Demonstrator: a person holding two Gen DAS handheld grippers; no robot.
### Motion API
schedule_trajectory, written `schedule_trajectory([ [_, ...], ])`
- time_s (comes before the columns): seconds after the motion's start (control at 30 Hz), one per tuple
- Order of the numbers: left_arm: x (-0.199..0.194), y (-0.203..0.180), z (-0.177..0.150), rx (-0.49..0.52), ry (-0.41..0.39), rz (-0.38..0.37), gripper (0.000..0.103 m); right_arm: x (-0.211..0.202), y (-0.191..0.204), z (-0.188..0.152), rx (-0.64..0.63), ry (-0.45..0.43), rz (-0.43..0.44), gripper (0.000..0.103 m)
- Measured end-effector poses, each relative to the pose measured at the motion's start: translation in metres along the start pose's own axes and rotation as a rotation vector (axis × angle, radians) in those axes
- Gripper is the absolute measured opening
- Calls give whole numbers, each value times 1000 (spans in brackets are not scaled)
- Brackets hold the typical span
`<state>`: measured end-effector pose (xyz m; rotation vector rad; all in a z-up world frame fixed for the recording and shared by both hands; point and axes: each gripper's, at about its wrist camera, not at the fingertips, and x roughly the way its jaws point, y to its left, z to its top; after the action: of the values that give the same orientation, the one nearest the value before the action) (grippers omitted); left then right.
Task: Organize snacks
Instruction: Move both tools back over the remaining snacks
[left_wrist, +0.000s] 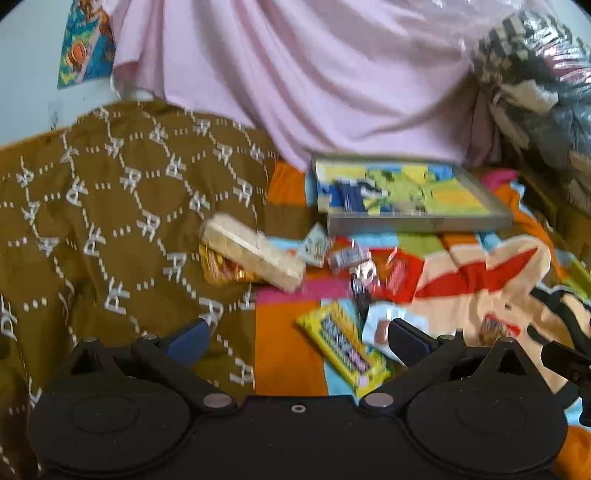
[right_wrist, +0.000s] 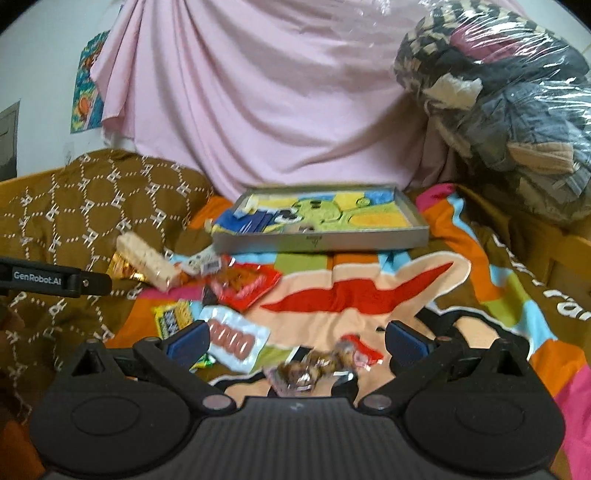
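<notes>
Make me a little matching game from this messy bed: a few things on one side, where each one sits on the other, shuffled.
Things:
1. grey tray
2. long pale bar
3. brown candy wrapper
4. yellow packet

Places:
a. between the right gripper's open fingers
b. leaning on the brown patterned blanket
c. far back, below the pink sheet
d. just ahead of the left gripper's open fingers

Pairs: 1-c, 2-b, 3-a, 4-d
</notes>
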<state>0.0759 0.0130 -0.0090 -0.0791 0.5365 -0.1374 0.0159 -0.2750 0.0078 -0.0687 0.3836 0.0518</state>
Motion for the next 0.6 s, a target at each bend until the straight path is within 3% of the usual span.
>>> schedule_trajectory([
  [0.3,14,-5,-14,3,107,-5,102,5,2,-18,3,97,17,103],
  [0.6,23,-10,-19,6,160,-12,102,12,-1,-26,35,152,9,103],
])
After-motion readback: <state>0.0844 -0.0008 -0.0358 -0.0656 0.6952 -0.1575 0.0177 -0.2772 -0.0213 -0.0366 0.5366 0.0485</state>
